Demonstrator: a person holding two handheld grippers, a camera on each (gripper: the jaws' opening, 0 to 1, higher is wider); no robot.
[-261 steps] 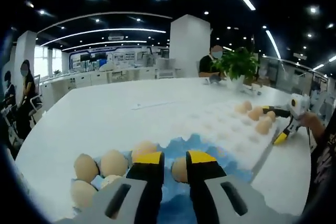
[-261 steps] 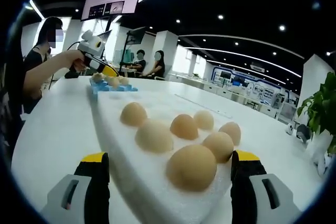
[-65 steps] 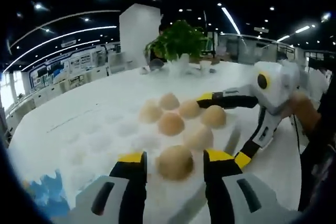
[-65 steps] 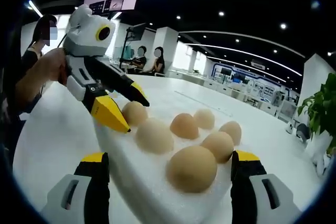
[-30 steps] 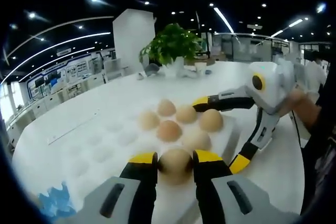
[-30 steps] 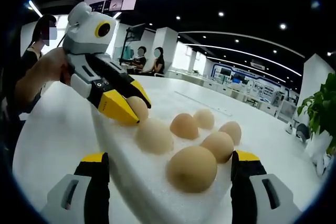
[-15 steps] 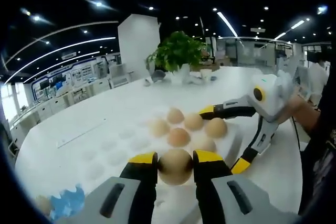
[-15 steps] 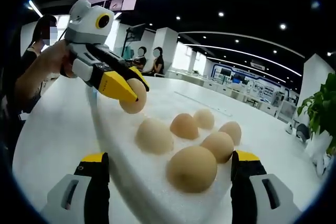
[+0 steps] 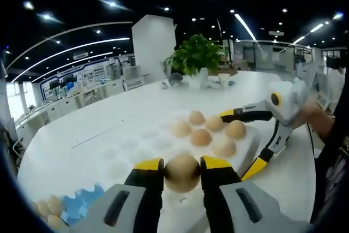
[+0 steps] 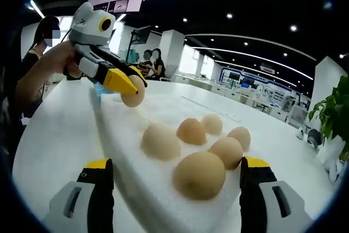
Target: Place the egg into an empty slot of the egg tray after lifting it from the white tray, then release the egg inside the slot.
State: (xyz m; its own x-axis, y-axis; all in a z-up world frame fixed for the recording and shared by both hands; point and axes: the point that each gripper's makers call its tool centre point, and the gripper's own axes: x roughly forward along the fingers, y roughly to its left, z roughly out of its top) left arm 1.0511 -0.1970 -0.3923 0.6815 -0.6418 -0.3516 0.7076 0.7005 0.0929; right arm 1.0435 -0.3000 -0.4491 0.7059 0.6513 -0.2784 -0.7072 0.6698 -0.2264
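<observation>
My left gripper (image 9: 181, 163) is shut on a tan egg (image 9: 181, 173) and holds it in the air above the white foam egg tray (image 9: 136, 144). The right gripper view shows that left gripper (image 10: 130, 84) with the egg (image 10: 133, 93) lifted clear of the egg tray (image 10: 128, 151). Several eggs (image 10: 160, 141) sit in slots at the tray's near corner. My right gripper (image 10: 175, 163) is open, its jaws wide on either side of that corner; it appears as the right gripper (image 9: 240, 143) at the tray's right end in the left gripper view.
A blue tray (image 9: 82, 200) with several eggs (image 9: 48, 211) lies at the lower left; the blue tray (image 10: 101, 89) sits behind the left gripper in the right gripper view. A potted plant (image 9: 194, 57) stands at the table's far edge. A person's hand (image 10: 54, 61) holds the left gripper.
The left gripper, shut on the egg, has raised it out of the tray's slot and drawn it back from the other eggs toward the blue tray. The right gripper has stayed still.
</observation>
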